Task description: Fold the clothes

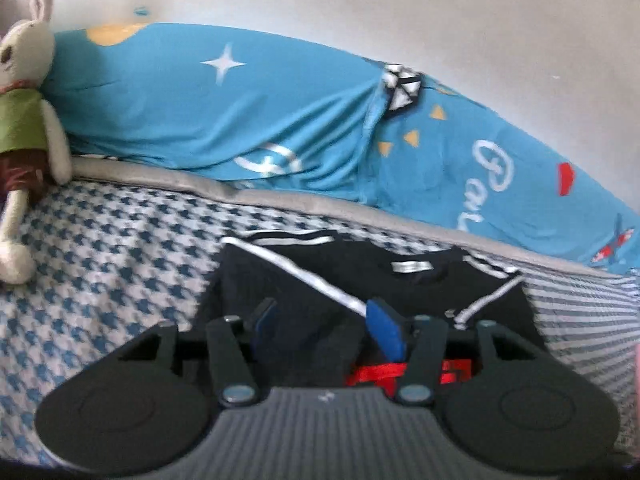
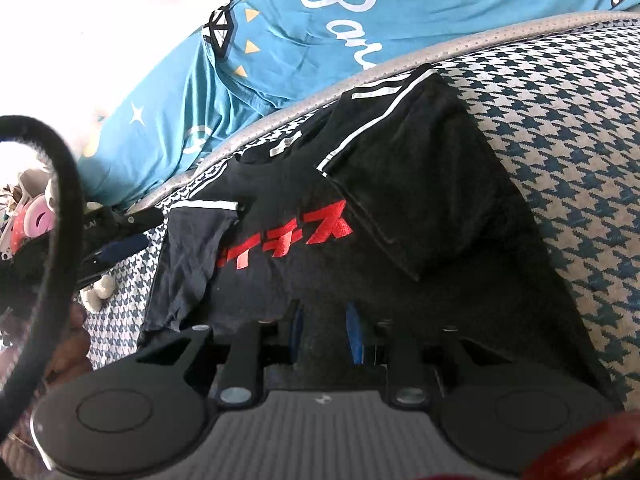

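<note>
A black T-shirt (image 2: 400,216) with white stripe trim and red lettering (image 2: 288,236) lies on the houndstooth bed cover, both sleeves folded inward over its body. It also shows in the left wrist view (image 1: 320,280). My left gripper (image 1: 324,320) is open over the shirt's near part, blue pads apart, nothing between them. My right gripper (image 2: 324,332) is open, low over the shirt's hem, its blue pads apart with black cloth below them.
A blue printed pillow (image 1: 240,112) lies along the wall at the back of the bed. A plush rabbit (image 1: 24,120) sits at the left. The houndstooth cover (image 2: 580,160) spreads around the shirt. A black cable loop (image 2: 60,200) and small items sit at the left.
</note>
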`<state>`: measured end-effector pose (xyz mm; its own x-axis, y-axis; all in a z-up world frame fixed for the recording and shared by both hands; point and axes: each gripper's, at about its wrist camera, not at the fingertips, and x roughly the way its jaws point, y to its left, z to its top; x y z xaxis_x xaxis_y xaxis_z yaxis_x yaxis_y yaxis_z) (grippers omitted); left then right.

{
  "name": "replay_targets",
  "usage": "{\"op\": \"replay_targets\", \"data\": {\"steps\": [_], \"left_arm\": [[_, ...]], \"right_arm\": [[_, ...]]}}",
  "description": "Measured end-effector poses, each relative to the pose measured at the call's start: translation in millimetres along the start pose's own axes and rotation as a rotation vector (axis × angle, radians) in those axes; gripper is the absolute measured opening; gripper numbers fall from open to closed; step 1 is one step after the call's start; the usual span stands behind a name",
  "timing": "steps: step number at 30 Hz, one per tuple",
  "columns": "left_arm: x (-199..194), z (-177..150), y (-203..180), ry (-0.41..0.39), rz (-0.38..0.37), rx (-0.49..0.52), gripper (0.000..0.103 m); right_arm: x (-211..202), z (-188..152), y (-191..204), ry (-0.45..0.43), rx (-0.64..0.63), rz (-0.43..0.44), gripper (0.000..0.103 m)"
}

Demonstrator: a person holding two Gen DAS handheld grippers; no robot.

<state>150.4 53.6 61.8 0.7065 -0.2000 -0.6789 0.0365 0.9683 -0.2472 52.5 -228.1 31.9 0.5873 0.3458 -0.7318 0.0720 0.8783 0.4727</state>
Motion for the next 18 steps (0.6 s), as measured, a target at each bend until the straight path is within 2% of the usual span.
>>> {"op": "replay_targets", "data": {"steps": [9,18], "left_arm": [[7,-13,23,0.048,0.179,0.076,0.051],[6,-32,39,0.104,0.207,0.133,0.053]], "right_arm": [[-11,14,-7,-0.077,-0.006,-0.028,0.025],[-18,34,-37,-0.124,0.100,-0.051,0.025]]}}
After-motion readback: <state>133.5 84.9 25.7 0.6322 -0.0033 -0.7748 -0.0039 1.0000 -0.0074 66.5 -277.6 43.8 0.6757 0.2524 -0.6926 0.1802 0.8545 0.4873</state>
